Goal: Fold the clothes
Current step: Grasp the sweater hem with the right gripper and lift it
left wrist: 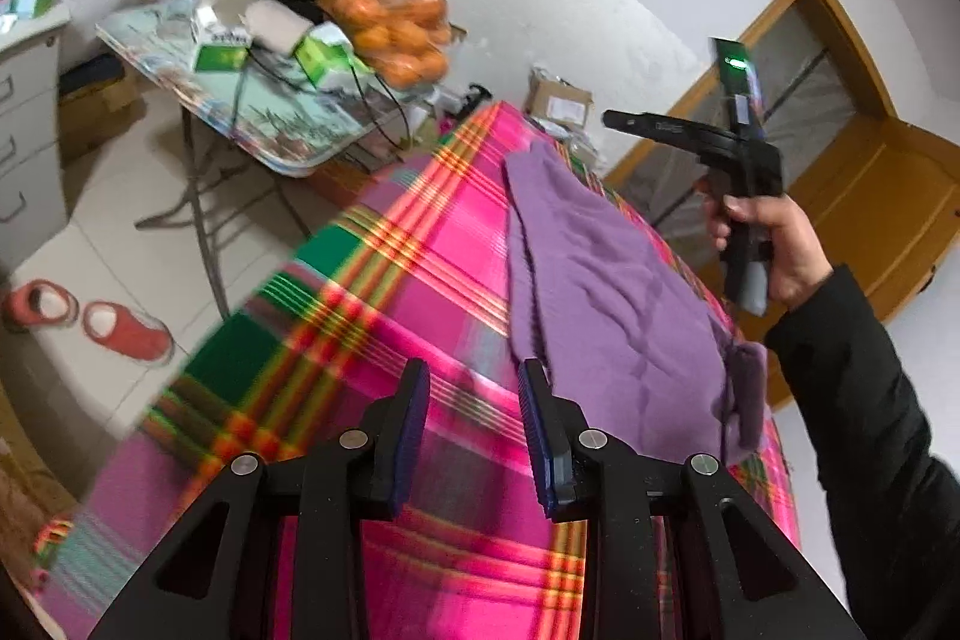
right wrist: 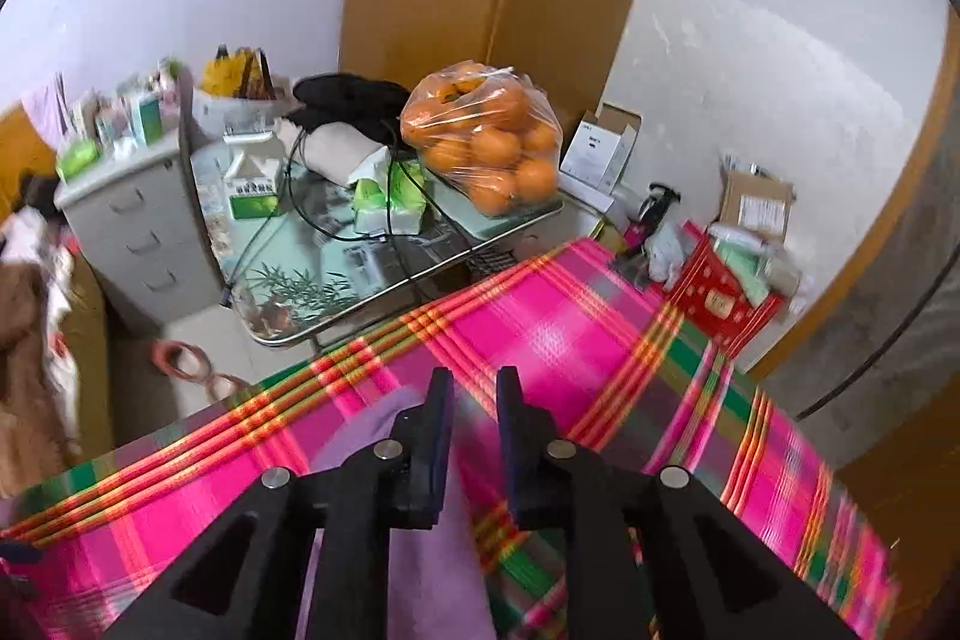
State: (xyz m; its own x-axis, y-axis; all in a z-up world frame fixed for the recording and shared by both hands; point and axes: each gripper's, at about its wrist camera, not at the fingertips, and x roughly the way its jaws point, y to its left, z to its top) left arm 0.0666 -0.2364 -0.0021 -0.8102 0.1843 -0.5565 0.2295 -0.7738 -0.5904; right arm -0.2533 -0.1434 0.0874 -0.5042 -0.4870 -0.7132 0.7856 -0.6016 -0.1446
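Left wrist view: the left gripper (left wrist: 474, 376) hangs over the checked bedcover (left wrist: 384, 292) with its jaws apart and nothing between them. The purple sweater (left wrist: 606, 304) lies just to the right of it, stretched from near to far along the right side of the bed, already doubled into a long narrow strip with a bunched end at its near right corner. Farther right, a hand (left wrist: 774, 244) in a dark sleeve holds the right gripper (left wrist: 618, 119) up, well clear of the cloth; from here its jaws cannot be told apart. A side table (left wrist: 282, 142) with a bag of oranges (left wrist: 396, 28) stands beyond the bed on the left.

Right wrist view: the right gripper (right wrist: 474, 388) shows a narrow gap between its pads and grips nothing. The purple sweater (right wrist: 372, 424) peeks out beneath the left finger, lying flat on the checked bedcover (right wrist: 552, 322).

The sweater seems to need one more fold, end to end. To do it well, each gripper should probably take one corner of the same short end, pinch both layers together, lift only a little, carry the end evenly over the other, and lay it down with edges matched before letting go
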